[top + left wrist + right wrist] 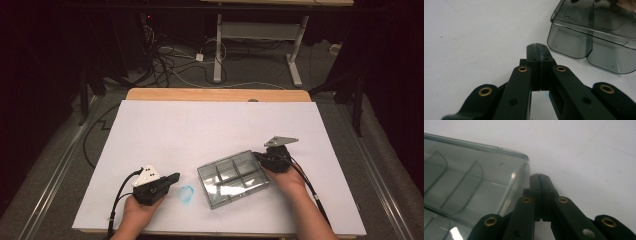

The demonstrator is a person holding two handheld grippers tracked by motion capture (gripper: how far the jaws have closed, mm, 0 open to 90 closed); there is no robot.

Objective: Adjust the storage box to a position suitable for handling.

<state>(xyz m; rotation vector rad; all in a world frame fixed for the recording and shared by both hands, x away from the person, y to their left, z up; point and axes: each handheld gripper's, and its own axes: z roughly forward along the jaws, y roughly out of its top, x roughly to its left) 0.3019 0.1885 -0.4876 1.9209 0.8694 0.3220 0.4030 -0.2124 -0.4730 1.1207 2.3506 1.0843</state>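
Beside the box: a clear, smoke-grey plastic organiser box (233, 178) with inner dividers lies flat on the white sheet-covered table (210, 125), toward the person's edge and a little right of the middle.
Box, long axis: it runs slantwise, from the near-left corner up to the far-right corner.
Nearer hand: the right gripper (261, 157) sits at the box's far-right corner; in its own view the black tips (539, 178) lie just beside the box wall (522, 173), close enough that I cannot tell whether they touch.
Right fingers: pressed together with nothing between them, so they hold nothing; I'd judge they are placed to nudge the box by its corner rather than grasp it.
Farther hand: the left gripper (176, 176) rests well to the left of the box, pointing toward it, with bare table between.
Left fingers: also closed flat on each other (539, 48), empty; the box (594, 32) shows ahead and to the right of them.
Beside the box, left: a faint blue smudge (186, 194) marks the sheet between the left gripper and the box's near corner.
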